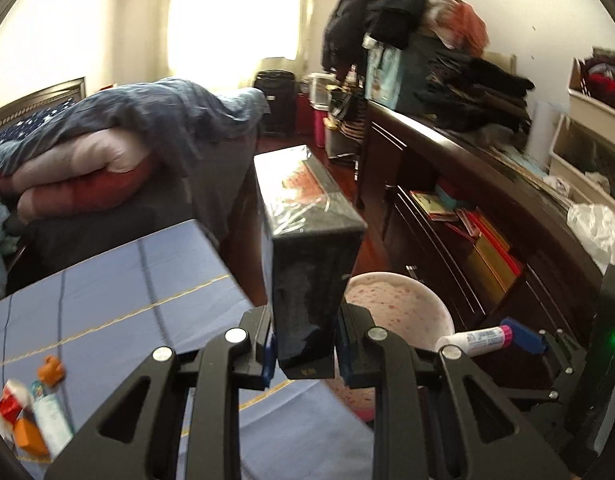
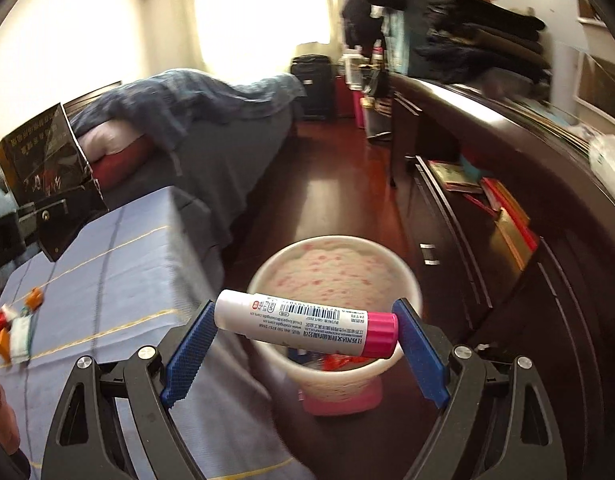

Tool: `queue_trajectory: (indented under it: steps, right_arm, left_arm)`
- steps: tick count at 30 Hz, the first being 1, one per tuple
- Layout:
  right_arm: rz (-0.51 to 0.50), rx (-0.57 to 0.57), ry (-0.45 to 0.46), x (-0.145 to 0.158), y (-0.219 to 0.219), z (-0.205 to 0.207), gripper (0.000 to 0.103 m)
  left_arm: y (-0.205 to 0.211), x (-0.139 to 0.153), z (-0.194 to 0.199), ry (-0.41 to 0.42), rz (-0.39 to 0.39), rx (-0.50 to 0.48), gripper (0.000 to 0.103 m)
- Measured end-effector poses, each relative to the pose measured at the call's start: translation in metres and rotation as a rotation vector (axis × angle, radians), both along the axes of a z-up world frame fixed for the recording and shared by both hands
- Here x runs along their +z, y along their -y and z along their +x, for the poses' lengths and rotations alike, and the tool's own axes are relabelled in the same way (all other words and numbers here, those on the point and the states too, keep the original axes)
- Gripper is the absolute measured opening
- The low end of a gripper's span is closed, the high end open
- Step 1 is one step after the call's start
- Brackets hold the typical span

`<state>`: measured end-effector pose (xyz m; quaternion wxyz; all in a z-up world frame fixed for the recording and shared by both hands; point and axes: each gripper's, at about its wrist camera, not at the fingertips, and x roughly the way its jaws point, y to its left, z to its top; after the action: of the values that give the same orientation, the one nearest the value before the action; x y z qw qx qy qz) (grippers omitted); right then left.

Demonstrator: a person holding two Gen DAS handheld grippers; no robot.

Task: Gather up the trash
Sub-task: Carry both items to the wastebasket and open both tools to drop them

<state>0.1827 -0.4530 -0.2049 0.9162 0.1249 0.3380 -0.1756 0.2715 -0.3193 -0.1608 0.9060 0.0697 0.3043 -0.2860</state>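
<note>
My left gripper [image 1: 305, 350] is shut on a long black box [image 1: 307, 240] wrapped in shiny film, held in the air past the table's edge. My right gripper [image 2: 305, 330] is shut on a white glue stick with a pink cap [image 2: 307, 322], held crosswise above a white and pink trash bin [image 2: 335, 280] on the floor. The bin [image 1: 399, 304] and the glue stick [image 1: 477, 338] also show in the left wrist view. Some wrappers lie at the bin's bottom. The black box [image 2: 47, 152] shows at the left of the right wrist view.
A table with a blue cloth [image 1: 107, 300] stands left of the bin and bears small wrappers [image 1: 31, 412], also seen in the right wrist view [image 2: 15, 330]. A bed [image 1: 127, 140] lies behind it. A dark dresser [image 1: 487, 220] runs along the right.
</note>
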Motion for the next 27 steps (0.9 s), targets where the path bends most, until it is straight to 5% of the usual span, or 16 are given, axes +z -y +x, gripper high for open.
queue_trajectory:
  steps: [20,22,27]
  right_arm:
    - [-0.048,-0.071,-0.035,-0.041,0.068,0.032,0.088]
    - [-0.055,-0.063,-0.038,-0.046,0.069,0.038,0.088]
    - [-0.13,-0.037,-0.031,-0.056,0.065,0.058,0.091]
  left_arm:
    - [0.116,-0.04,0.049,-0.09,0.045,-0.142,0.027]
    - [0.122,-0.042,0.052,-0.092,0.044,-0.151,0.032]
    - [0.124,-0.034,0.058,-0.068,0.009,-0.15,0.066]
